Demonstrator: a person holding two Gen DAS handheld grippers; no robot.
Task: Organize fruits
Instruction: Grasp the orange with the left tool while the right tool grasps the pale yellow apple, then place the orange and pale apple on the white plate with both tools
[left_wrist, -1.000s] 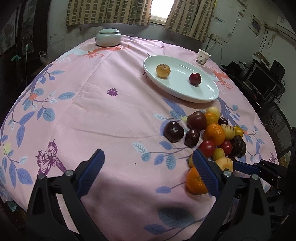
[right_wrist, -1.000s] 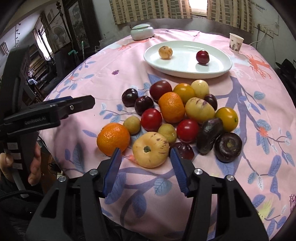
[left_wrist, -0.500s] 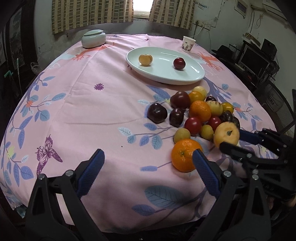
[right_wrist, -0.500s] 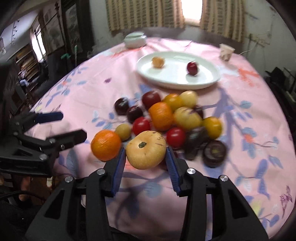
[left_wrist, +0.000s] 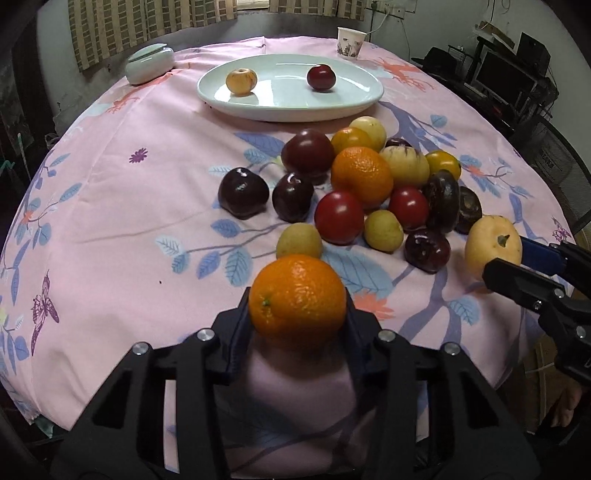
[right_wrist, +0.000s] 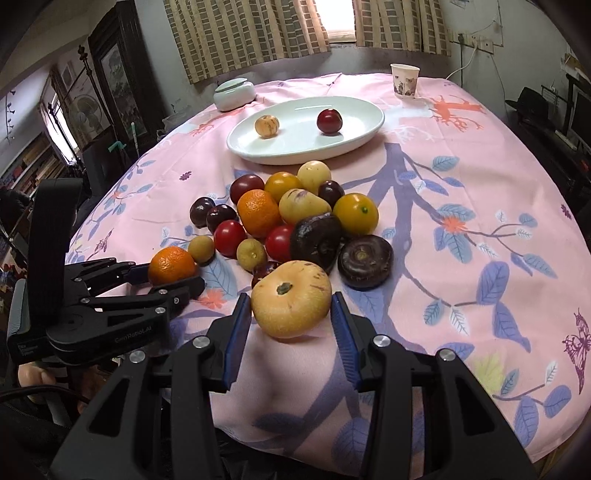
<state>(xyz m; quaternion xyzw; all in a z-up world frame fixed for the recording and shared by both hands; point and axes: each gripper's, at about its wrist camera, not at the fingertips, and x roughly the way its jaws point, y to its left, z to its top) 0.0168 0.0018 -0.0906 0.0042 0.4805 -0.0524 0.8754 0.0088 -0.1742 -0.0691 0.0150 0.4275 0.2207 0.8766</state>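
Between the fingers of my left gripper (left_wrist: 297, 314) sits an orange (left_wrist: 297, 297); the jaws just closed and squeeze it. My right gripper (right_wrist: 290, 314) squeezes a pale yellow fruit (right_wrist: 291, 308). Just past them lies the fruit pile (right_wrist: 295, 218), and farther off the white plate (right_wrist: 354, 142) with two fruits.

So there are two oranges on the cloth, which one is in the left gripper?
The nearer orange, clamped in the left gripper at the pile's near edge. The other orange sits untouched in the middle of the heap among red and yellow fruit.
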